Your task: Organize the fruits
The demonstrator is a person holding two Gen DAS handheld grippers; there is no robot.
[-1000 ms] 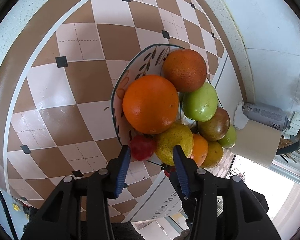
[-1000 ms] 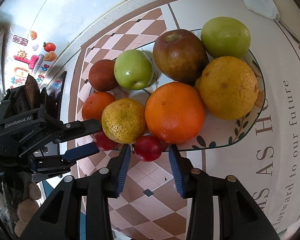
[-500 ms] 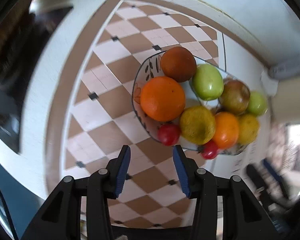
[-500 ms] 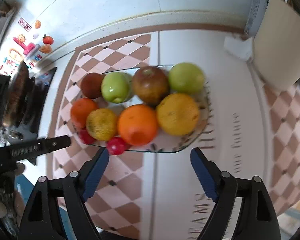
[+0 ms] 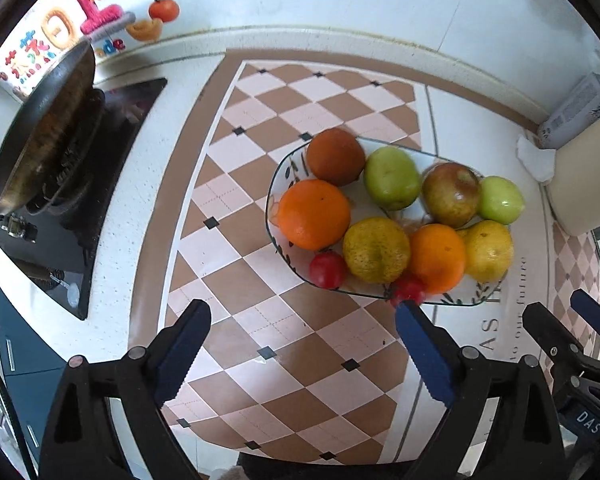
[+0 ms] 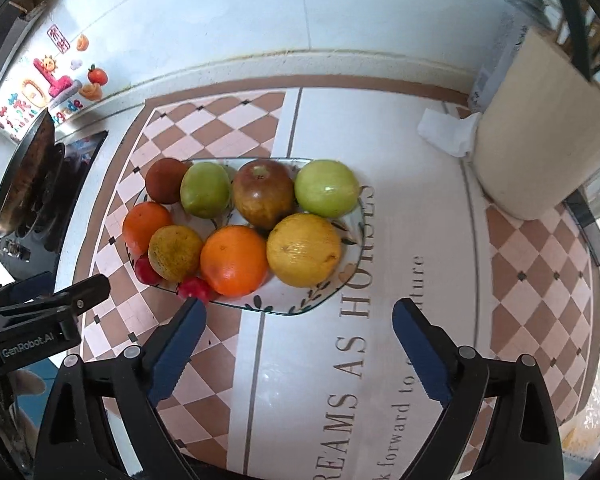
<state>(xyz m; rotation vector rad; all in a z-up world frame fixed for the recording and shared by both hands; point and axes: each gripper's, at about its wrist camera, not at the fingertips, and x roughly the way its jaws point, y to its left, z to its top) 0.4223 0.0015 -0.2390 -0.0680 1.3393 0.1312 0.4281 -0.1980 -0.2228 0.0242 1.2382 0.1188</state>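
A glass plate (image 5: pixel 286 166) with a leaf pattern holds oranges (image 5: pixel 314 214), green apples (image 5: pixel 392 178), a red-green apple (image 6: pixel 262 194), yellow citrus (image 6: pixel 304 250) and a brownish fruit (image 5: pixel 335 156). Two small red fruits (image 5: pixel 327 269) (image 6: pixel 194 287) lie at its near rim. My left gripper (image 5: pixel 302 316) hovers above the checked mat in front of the plate, its jaws opening wide with nothing between them. My right gripper (image 6: pixel 299 310) hangs over the plate's near edge (image 6: pixel 284 307), jaws also opening and empty.
A dark pan (image 5: pixel 40 132) sits on a black stove (image 5: pixel 112 168) at the left. A beige cylinder (image 6: pixel 540 128) and a crumpled white tissue (image 6: pixel 446 132) stand to the right of the plate. The mat (image 6: pixel 340 380) carries printed lettering. A tiled wall runs behind.
Both grippers have lifted and drawn back from the plate, and their jaws went from narrow to wide. The small red fruits that were at their tips now lie at the plate's rim.
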